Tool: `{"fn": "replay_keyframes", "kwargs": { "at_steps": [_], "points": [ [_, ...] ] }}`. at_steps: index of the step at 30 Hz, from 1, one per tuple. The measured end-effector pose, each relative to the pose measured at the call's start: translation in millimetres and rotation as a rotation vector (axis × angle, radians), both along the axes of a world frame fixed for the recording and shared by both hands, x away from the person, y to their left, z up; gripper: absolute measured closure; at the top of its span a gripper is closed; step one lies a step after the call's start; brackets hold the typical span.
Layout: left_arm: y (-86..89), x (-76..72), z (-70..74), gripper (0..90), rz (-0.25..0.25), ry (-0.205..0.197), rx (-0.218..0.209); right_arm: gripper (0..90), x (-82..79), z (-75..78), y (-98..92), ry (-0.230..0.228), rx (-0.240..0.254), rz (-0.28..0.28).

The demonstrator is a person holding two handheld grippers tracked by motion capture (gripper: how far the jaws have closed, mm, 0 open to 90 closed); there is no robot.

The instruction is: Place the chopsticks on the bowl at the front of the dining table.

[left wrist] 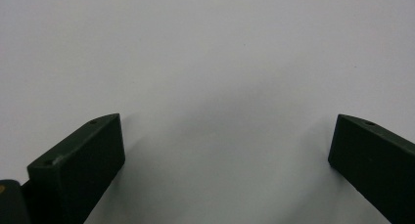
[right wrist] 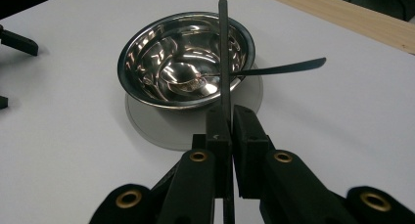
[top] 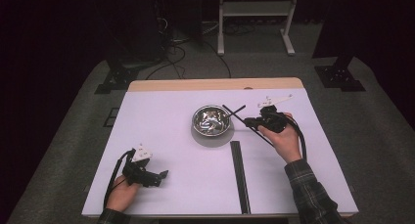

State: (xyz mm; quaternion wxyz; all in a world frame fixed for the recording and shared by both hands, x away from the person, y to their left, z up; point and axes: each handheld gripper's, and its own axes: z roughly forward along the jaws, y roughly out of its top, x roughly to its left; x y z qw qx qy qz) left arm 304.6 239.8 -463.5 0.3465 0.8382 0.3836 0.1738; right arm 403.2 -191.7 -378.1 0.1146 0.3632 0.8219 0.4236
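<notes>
My right gripper clamps a thin black chopstick over the shiny steel bowl, apparently to set it inside; my left gripper gapes empty.

Left gripper view: both jaws are running off the bottom edge, the 3 o'clock one also clipping the right edge; gripper body is sitting out of frame. Right gripper view: the chopstick it's clamping is passing behind the jaws, lower end getting cut at 6 o'clock. Spoon handle is crossing behind that stick, so part is being covered. Another dark gripper's jaw tips at 9 o'clock are getting cropped by the left edge. High view: bowl contents are reading too small to tell; person's sleeve is getting cut at 5 o'clock; left hand is partly running off the bottom.
</notes>
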Motion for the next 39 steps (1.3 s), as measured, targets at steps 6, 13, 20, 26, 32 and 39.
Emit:
{"fn": "replay_keyframes", "kwargs": {
  "at_steps": [6, 13, 20, 26, 32, 39],
  "points": [
    [-0.1, -0.1, -0.1, 0.0, 0.001, 0.001, -0.002, 85.9, 8.1, 1.4, 7.9, -0.002, 0.001, 0.005],
    [-0.3, -0.3, -0.1, 0.0, -0.001, -0.001, 0.001, 85.9, 16.6, 1.4, 18.0, 0.005, -0.001, 0.009],
    [-0.5, -0.4, -0.3, 0.0, -0.001, -0.002, 0.001, 85.9, 26.4, -0.8, 27.2, 0.011, -0.005, 0.009],
    [-0.6, -0.3, -0.6, 0.0, 0.000, -0.004, -0.001, 85.9, 34.8, -1.8, 35.6, 0.013, -0.013, 0.014],
    [-0.6, -0.3, -0.6, 0.0, 0.000, -0.004, -0.001, 85.9, 43.9, -1.9, 44.3, 0.027, -0.009, 0.013],
    [-0.6, -0.3, -0.5, 0.0, 0.000, -0.003, 0.000, 85.9, 55.2, -3.3, 53.0, 0.038, -0.012, 0.004]
  ]
}}
